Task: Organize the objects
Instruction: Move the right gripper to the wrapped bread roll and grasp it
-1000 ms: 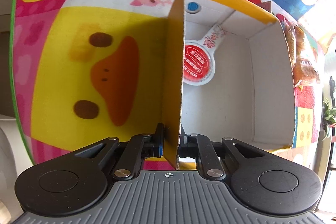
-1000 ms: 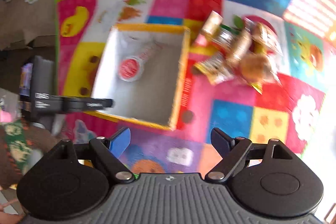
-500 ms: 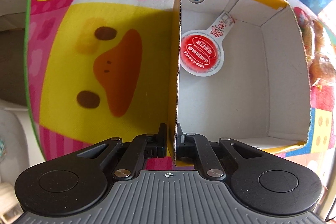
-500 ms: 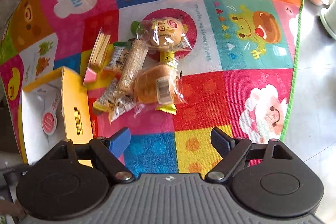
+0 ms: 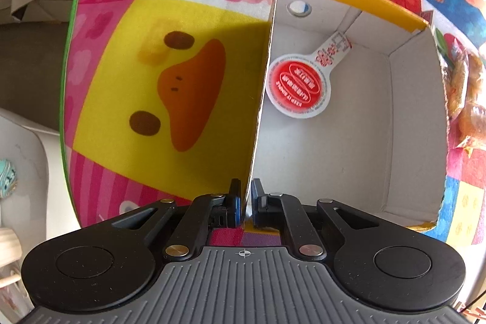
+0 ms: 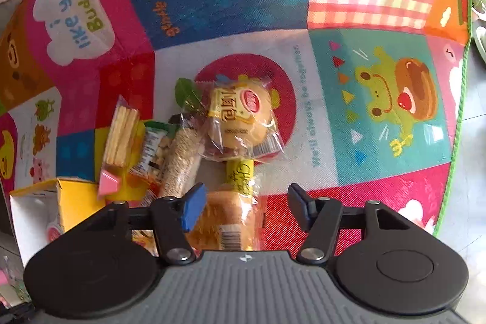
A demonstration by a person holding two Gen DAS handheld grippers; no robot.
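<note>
My left gripper [image 5: 246,201] is shut on the near end of the left wall of an open yellow cardboard box [image 5: 261,99] with a white inside. A round red-and-white label [image 5: 299,88] lies on the box floor. My right gripper [image 6: 247,207] is open above a pile of wrapped snacks: a bun packet [image 6: 240,117], a second bun packet [image 6: 227,220] between the fingers, a grain bar [image 6: 182,163], a cracker pack [image 6: 120,135] and a small nut packet [image 6: 150,151]. The box corner [image 6: 73,202] shows at the lower left of the right wrist view.
Everything lies on a colourful cartoon play mat [image 6: 379,111] with a green edge [image 5: 68,50]. Grey floor [image 6: 474,172] lies beyond the mat on the right. Some snacks [image 5: 464,99] show just past the box's right wall.
My right gripper has swung from above the box to the snack pile and come down close over it. My left gripper keeps its hold on the box wall; the box has shifted slightly.
</note>
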